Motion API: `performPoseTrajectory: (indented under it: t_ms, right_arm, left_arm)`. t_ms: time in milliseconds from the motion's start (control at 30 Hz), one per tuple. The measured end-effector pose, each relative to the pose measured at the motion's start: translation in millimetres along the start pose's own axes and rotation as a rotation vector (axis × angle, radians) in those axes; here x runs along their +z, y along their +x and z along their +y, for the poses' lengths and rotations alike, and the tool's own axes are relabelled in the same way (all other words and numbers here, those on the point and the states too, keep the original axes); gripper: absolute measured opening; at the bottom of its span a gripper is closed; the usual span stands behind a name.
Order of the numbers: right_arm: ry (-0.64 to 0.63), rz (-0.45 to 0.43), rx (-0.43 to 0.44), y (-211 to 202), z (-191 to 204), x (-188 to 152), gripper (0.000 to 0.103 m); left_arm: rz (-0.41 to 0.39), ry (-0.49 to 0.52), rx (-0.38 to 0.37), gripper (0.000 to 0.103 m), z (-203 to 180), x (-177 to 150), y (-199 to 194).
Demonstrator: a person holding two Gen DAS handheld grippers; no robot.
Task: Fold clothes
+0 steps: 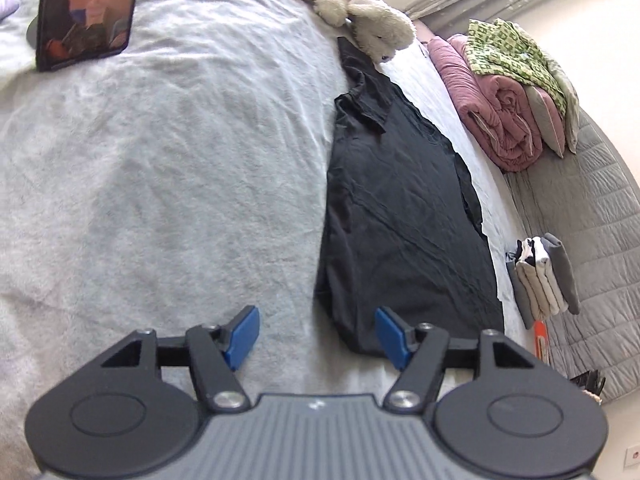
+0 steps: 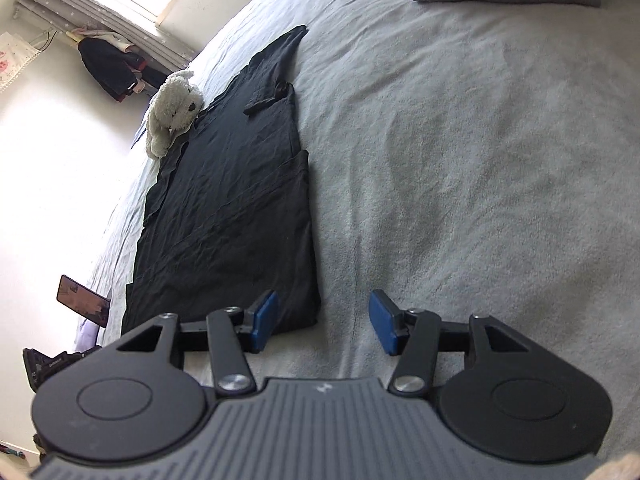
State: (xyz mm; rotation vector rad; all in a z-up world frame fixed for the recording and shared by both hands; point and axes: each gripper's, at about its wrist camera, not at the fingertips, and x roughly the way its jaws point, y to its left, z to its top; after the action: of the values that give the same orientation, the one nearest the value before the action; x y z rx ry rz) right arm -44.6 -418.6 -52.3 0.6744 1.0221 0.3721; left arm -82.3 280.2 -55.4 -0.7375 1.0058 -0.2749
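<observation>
A black garment (image 1: 400, 208) lies flat on the pale grey bedspread (image 1: 160, 160), folded lengthwise into a long strip with a sleeve turned in near its far end. It also shows in the right wrist view (image 2: 232, 208). My left gripper (image 1: 316, 334) is open and empty, over the garment's near left corner. My right gripper (image 2: 324, 320) is open and empty, over the garment's near right corner, its left pad above the cloth.
A plush toy (image 1: 352, 4) lies at the garment's far end, also in the right wrist view (image 2: 172, 112). A phone (image 1: 84, 12) stands propped on the bed. A stack of folded clothes (image 1: 544, 276), a rolled pink quilt (image 1: 496, 104) and a green patterned cloth (image 1: 516, 52) sit to the right.
</observation>
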Motion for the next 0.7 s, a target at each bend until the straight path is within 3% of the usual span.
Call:
performPoseTrajectory:
  t_ms: [167,367,700]
  right_arm:
    - [0.025,0.034,0.058,5,-5,1,0.055]
    - [0.009,0.049,0.085,13,0,3,0.061]
    - [-0.031,0.037,0.106,22,4,3,0.061]
  left_arm:
    - [0.024,-0.061,-0.069,0.064,9,2,8]
    - [0.065,-0.034,-0.113,0.064,-1,4,27]
    - [0.078,0.028,-0.154,0.064,-12,0,45]
